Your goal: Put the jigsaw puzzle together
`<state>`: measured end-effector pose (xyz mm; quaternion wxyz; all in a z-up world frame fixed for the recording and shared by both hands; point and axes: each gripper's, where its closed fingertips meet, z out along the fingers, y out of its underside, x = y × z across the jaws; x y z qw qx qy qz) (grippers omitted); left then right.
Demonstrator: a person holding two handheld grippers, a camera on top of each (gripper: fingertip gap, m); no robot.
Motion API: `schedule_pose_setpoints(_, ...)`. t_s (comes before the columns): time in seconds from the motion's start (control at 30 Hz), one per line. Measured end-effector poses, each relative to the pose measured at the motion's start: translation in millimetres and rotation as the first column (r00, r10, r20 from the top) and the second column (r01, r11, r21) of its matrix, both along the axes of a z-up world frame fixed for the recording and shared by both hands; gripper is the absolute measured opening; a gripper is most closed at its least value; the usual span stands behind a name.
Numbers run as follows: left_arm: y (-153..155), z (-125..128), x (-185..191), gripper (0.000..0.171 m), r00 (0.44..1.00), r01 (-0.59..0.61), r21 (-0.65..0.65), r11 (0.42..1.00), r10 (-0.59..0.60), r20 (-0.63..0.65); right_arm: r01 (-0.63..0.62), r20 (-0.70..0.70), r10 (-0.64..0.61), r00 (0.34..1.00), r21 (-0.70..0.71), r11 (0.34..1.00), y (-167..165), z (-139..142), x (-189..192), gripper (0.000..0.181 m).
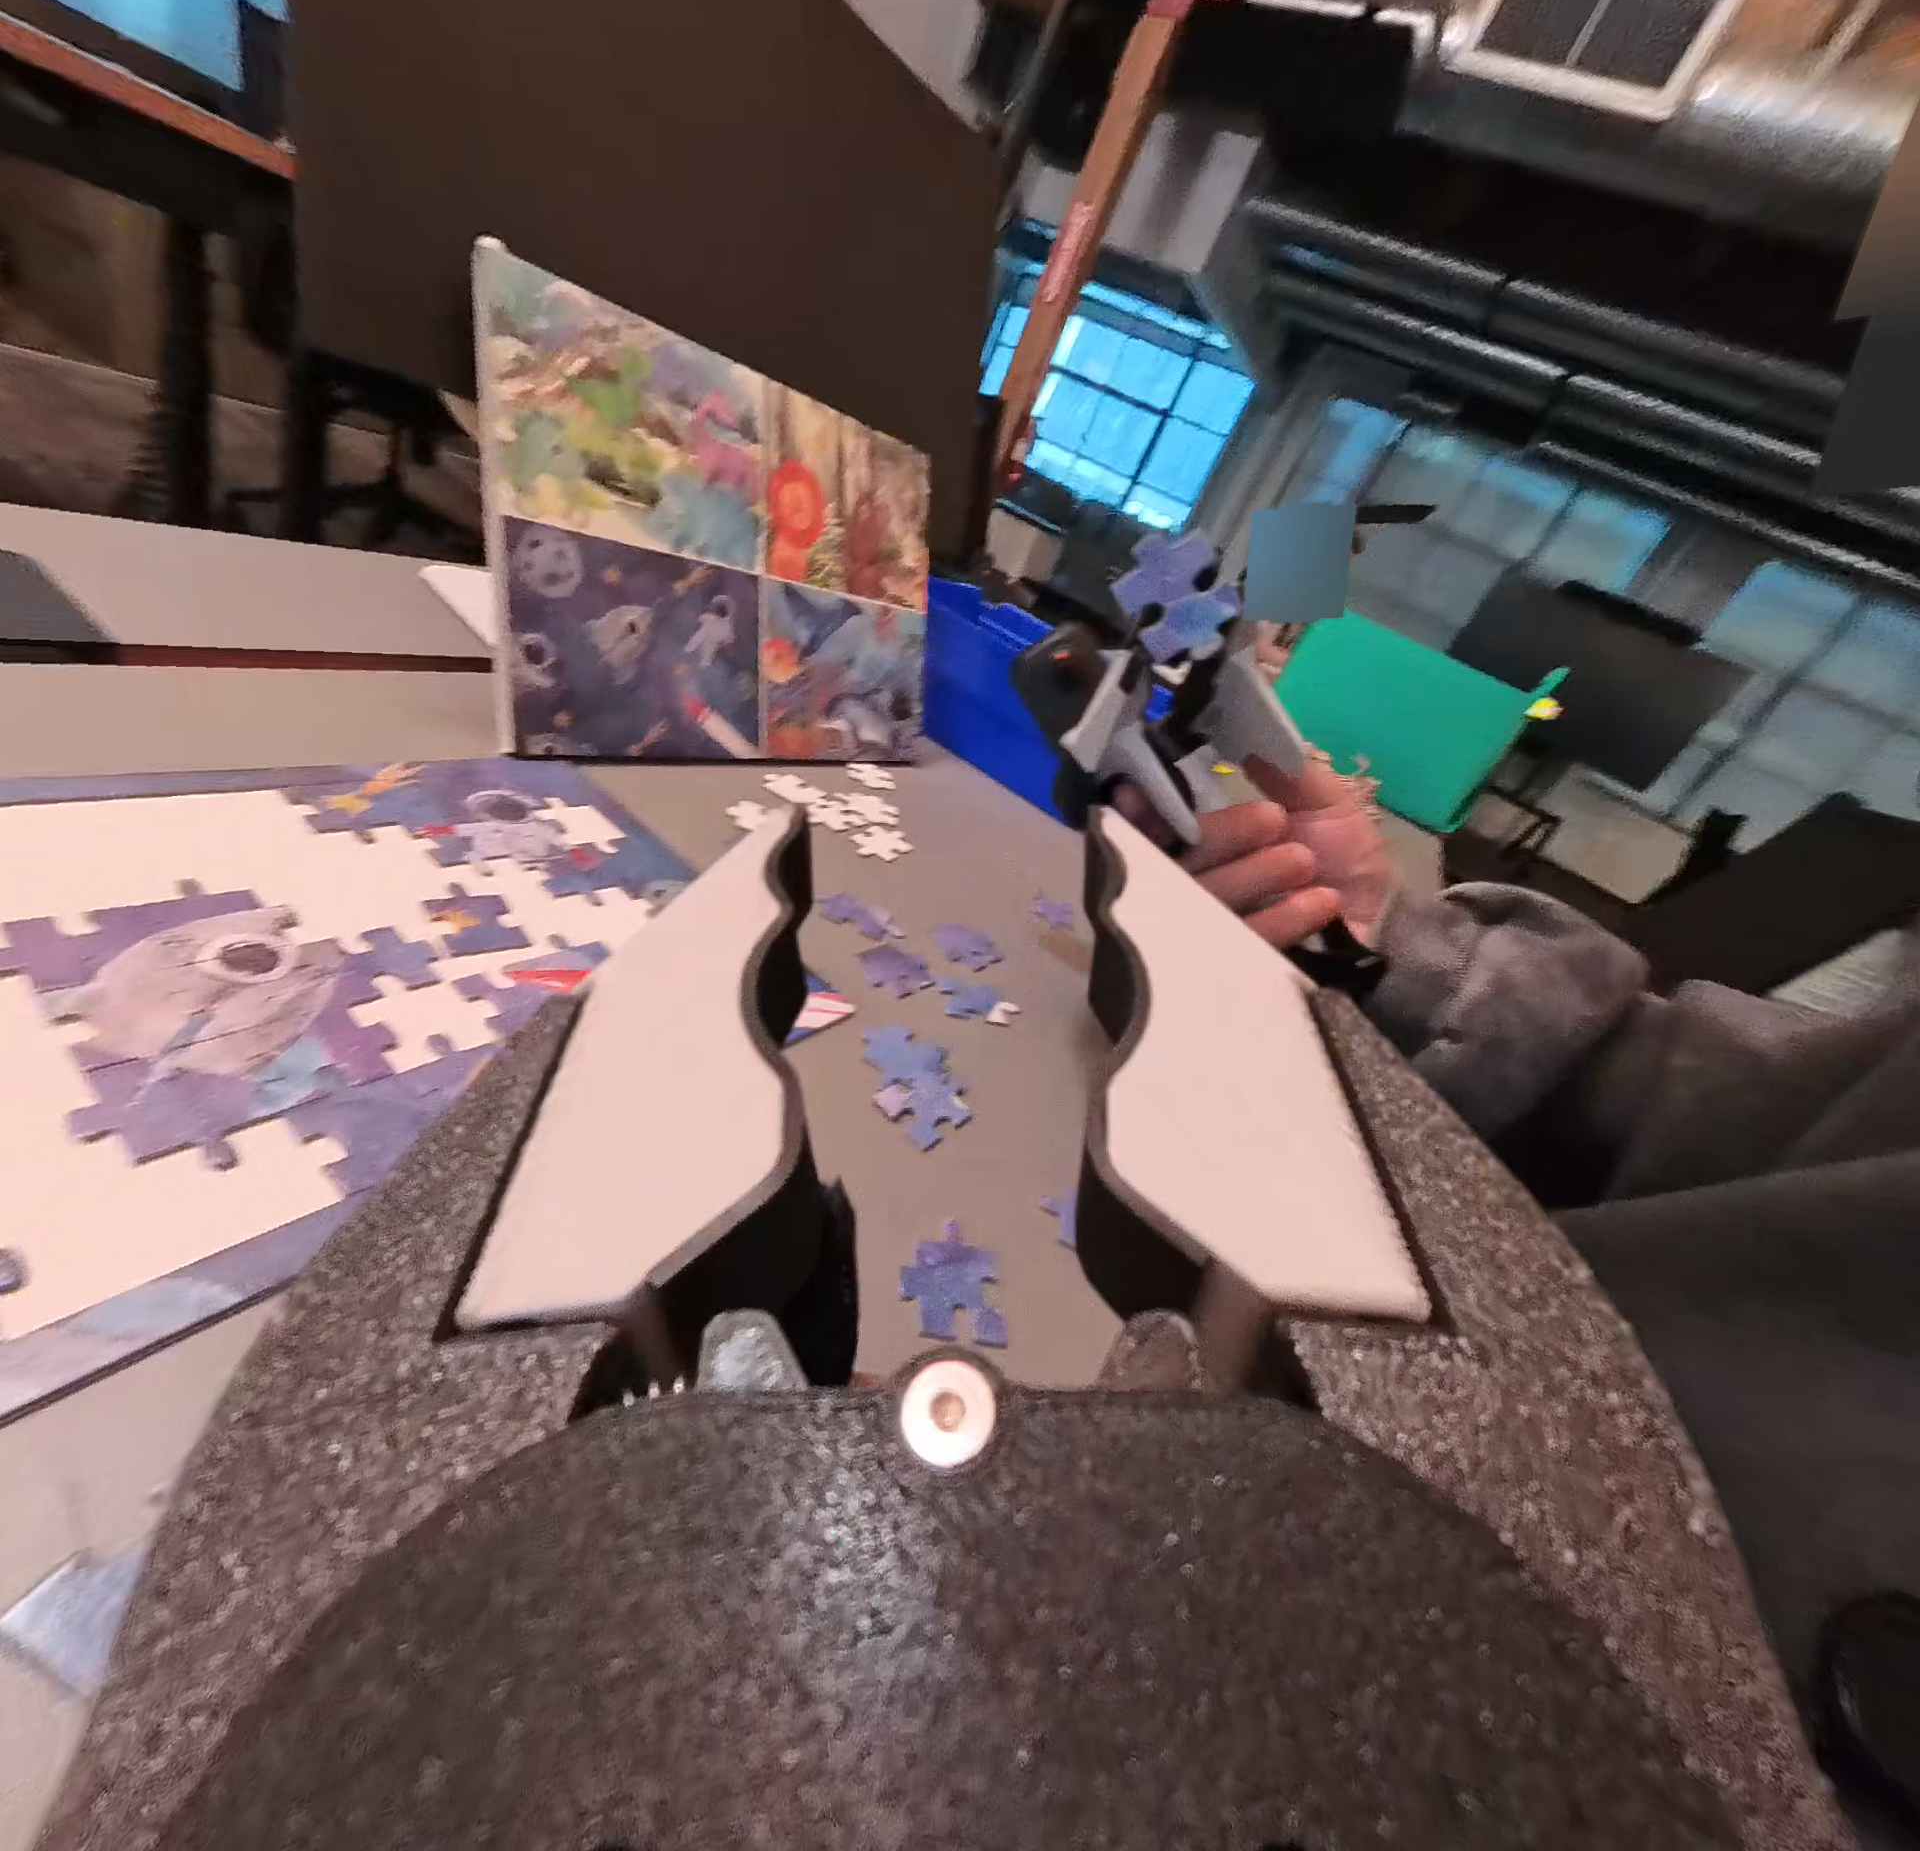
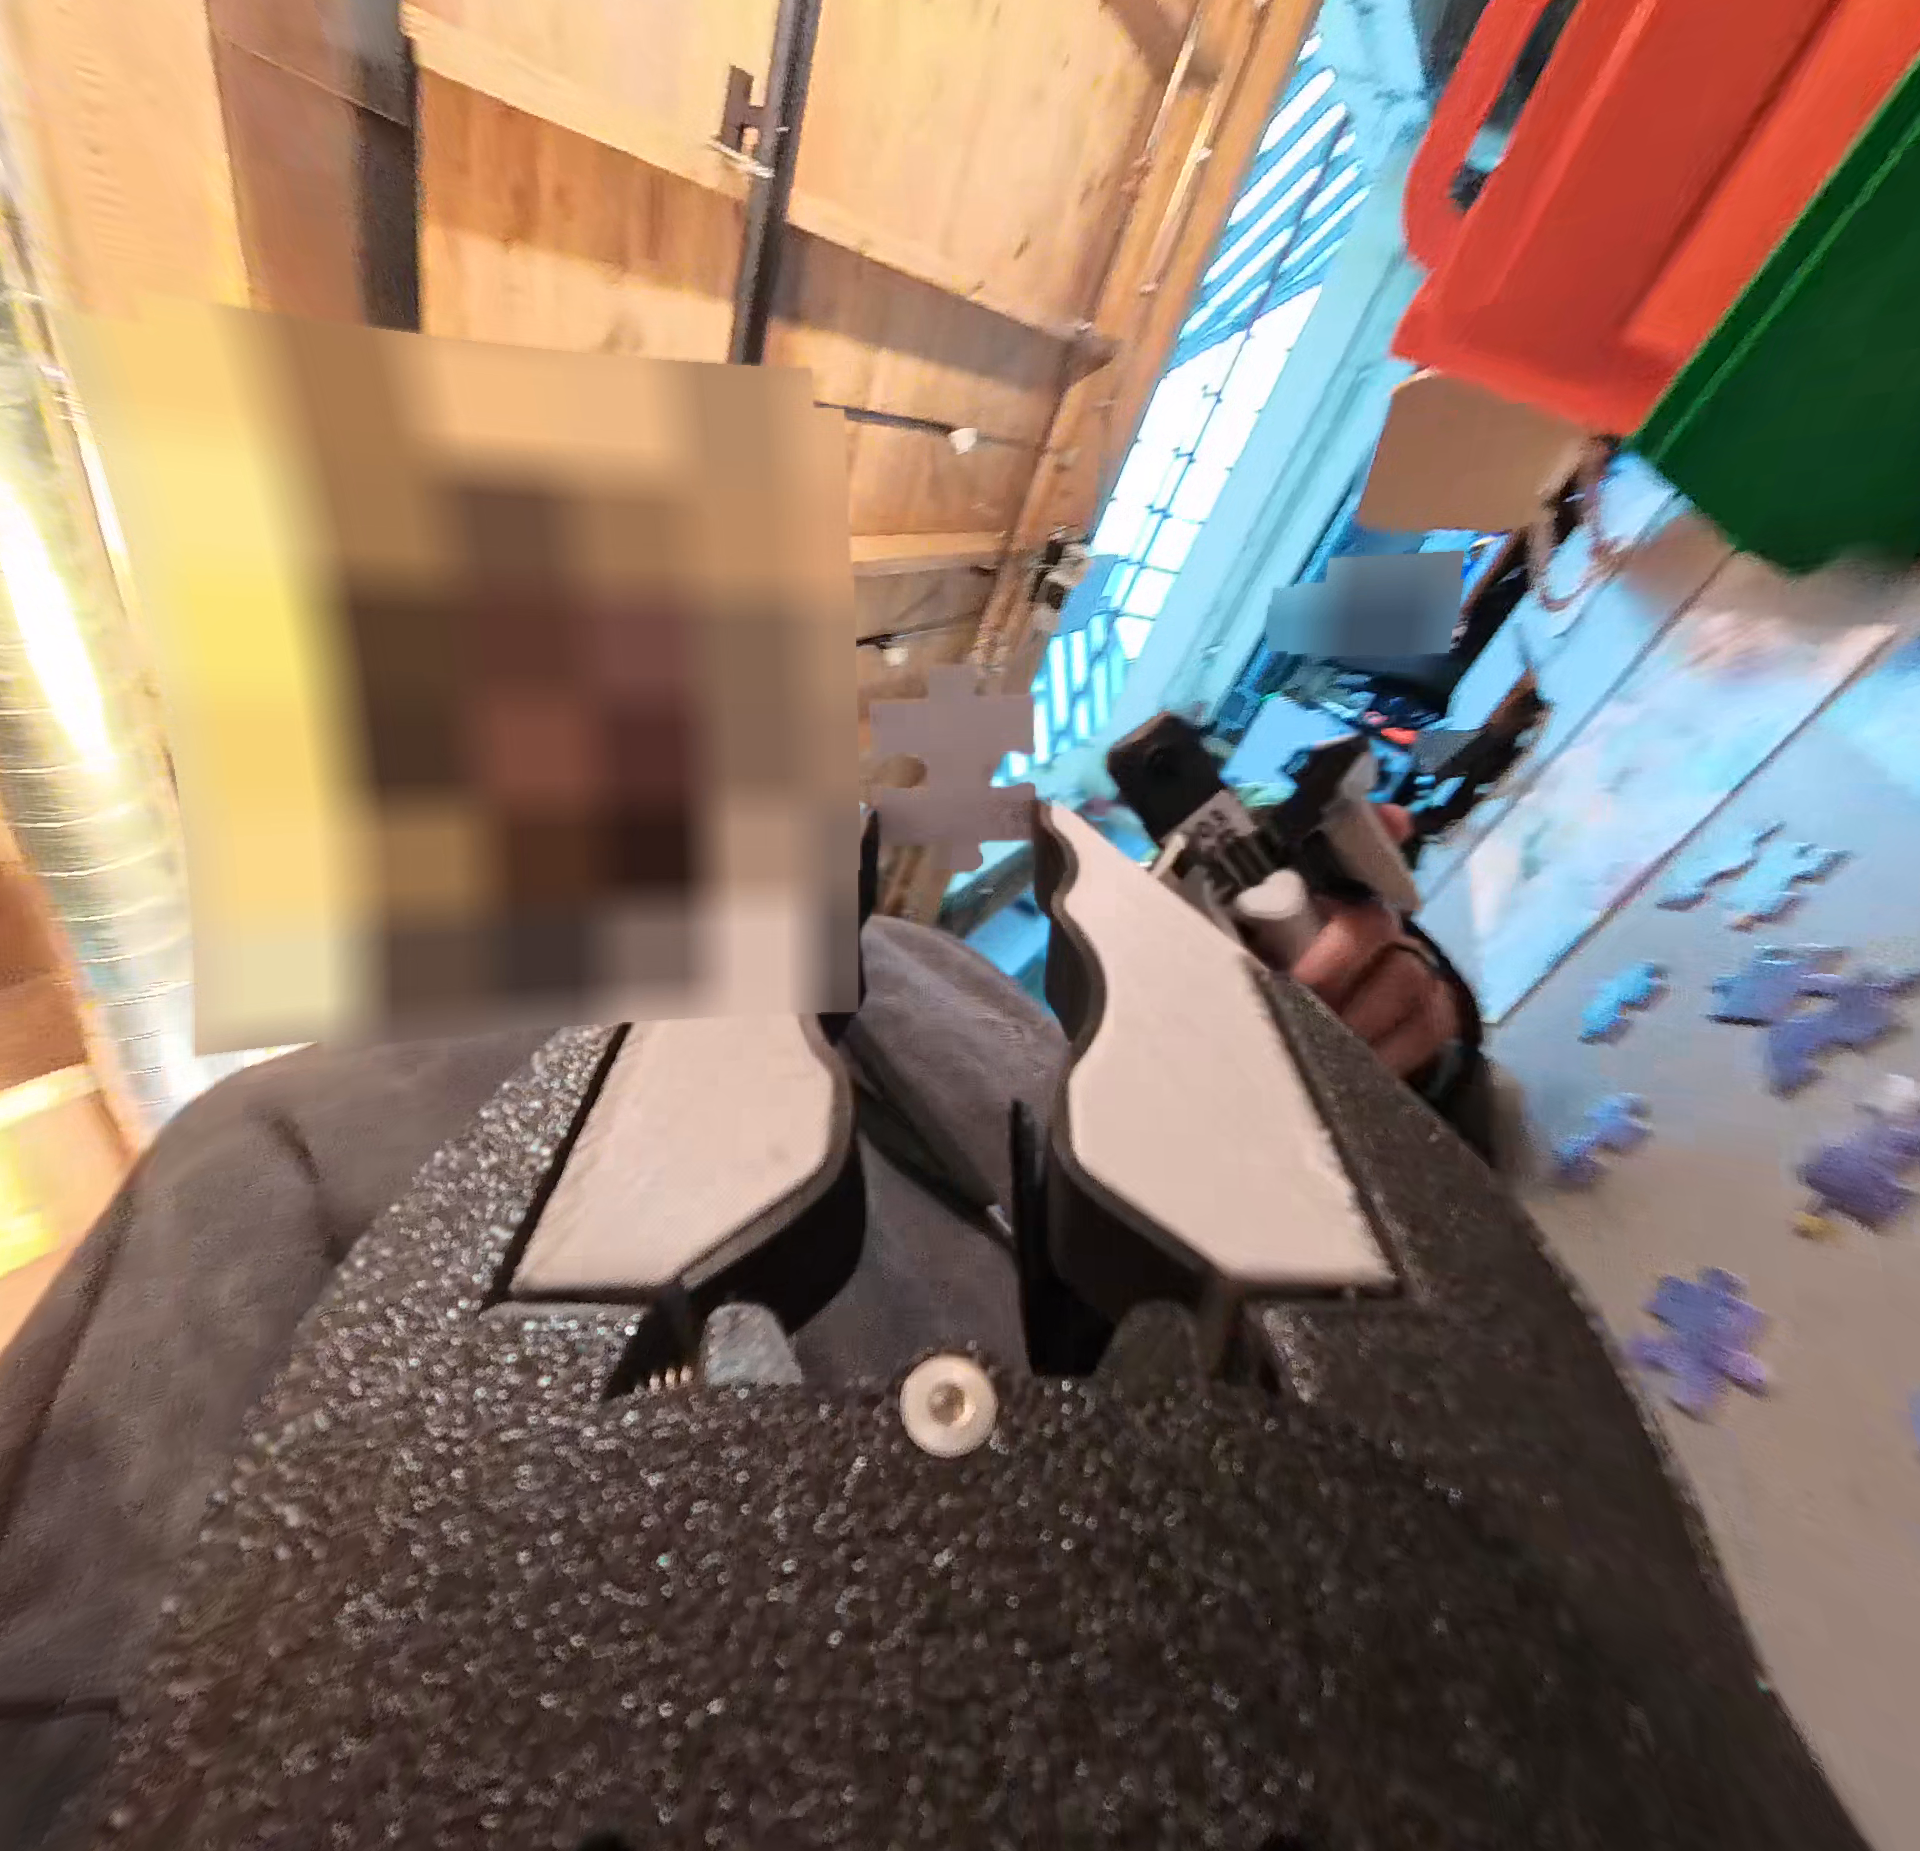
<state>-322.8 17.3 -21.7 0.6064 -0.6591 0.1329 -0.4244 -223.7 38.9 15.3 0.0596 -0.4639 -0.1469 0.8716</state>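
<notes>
A partly built space jigsaw lies on its board at the left of the grey table. Several loose blue pieces lie beside it, and they also show in the right wrist view. My left gripper is open and empty, low over the loose pieces. It also shows in the right wrist view. My right gripper is raised off the table and shut on one puzzle piece, whose grey back faces the camera. In the left wrist view the right gripper holds that blue piece up at its tips.
The puzzle box stands upright behind the board. A few white face-down pieces lie in front of it. A blue bin and a green bin stand past the table. A person's hand and grey sleeve are at the right.
</notes>
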Motion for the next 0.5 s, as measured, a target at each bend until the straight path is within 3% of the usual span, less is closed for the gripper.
schedule_pose_setpoints(0.1, -9.5, -1.4, 15.3, 0.059, 0.996, 0.077, 0.015, 0.997, -0.077, -0.034, -0.054, -0.068, 0.05, 0.996, -0.054, 0.997, -6.3, 1.9, -17.8, 0.028)
schedule_pose_setpoints(0.23, -11.5, 1.6, 17.9, 0.061, 0.993, 0.037, 0.09, 0.995, -0.026, -0.112, -0.169, -0.099, 0.156, 0.983, -0.141, 0.975, -23.4, -6.5, -47.3, 0.028)
schedule_pose_setpoints(0.33, -13.9, 11.8, 13.2, 0.063, 0.997, 0.019, 0.138, 0.99, -0.007, -0.082, -0.257, -0.118, 0.234, 0.965, -0.246, 0.934, -35.1, -14.2, -67.3, 0.028)
schedule_pose_setpoints(0.4, -15.8, 16.0, 11.7, 0.063, 0.998, 0.024, 0.149, 0.989, -0.016, -0.059, -0.292, -0.065, 0.285, 0.956, -0.252, 0.923, -48.4, -22.9, -81.1, 0.029)
schedule_pose_setpoints(0.5, -18.2, 20.2, 10.7, 0.061, 0.998, 0.021, 0.175, 0.984, -0.011, -0.056, -0.325, -0.092, 0.311, 0.946, -0.28, 0.903, -53.2, -21.0, -87.3, 0.029)
